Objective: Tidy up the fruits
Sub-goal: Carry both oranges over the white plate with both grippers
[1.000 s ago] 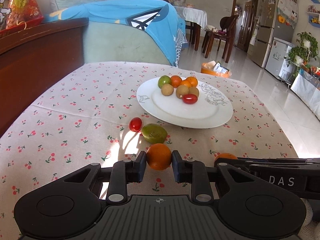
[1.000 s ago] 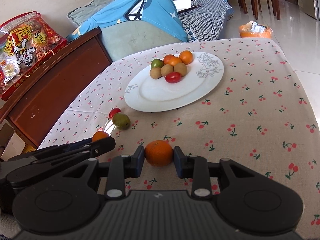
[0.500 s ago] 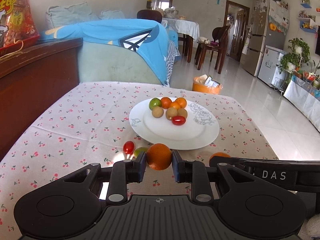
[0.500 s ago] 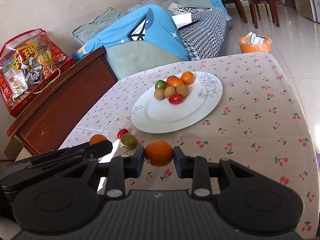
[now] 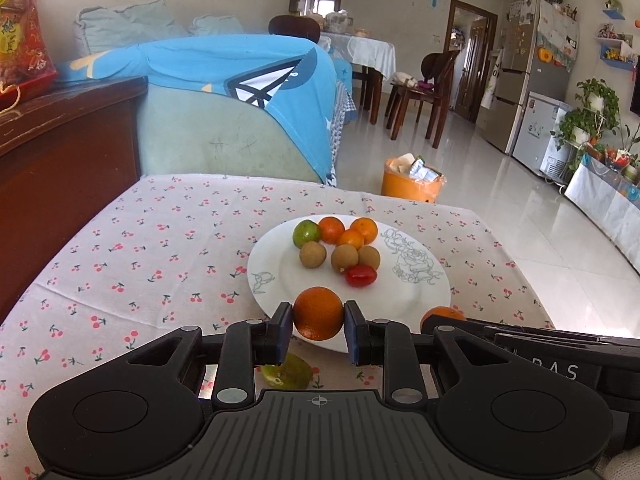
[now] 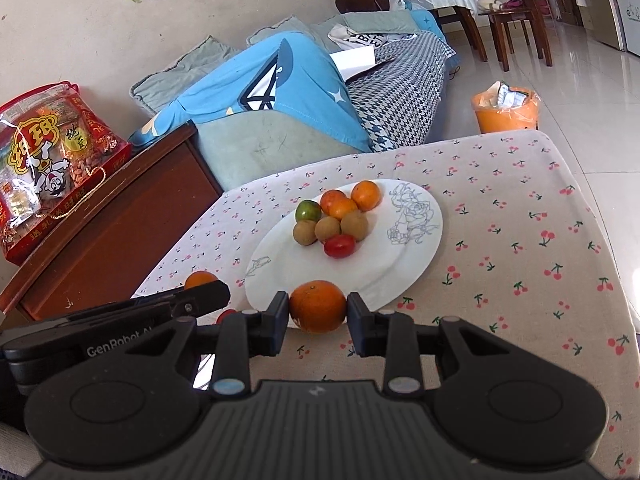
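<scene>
While the left gripper (image 5: 318, 326) clamps one round orange tangerine (image 5: 318, 318) and the right gripper (image 6: 318, 320) clamps another round orange tangerine (image 6: 318, 306), both fruits hang at the near rim of the white rose-printed plate (image 6: 416, 248) on the cherry-print tablecloth (image 6: 520, 248).

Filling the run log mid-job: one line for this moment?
left gripper: shut on orange | right gripper: shut on second orange | both near plate edge | green fruit on table

Glossy ceramic plate (image 5: 400, 304); matt cloth tablecloth (image 5: 152, 240)
</scene>
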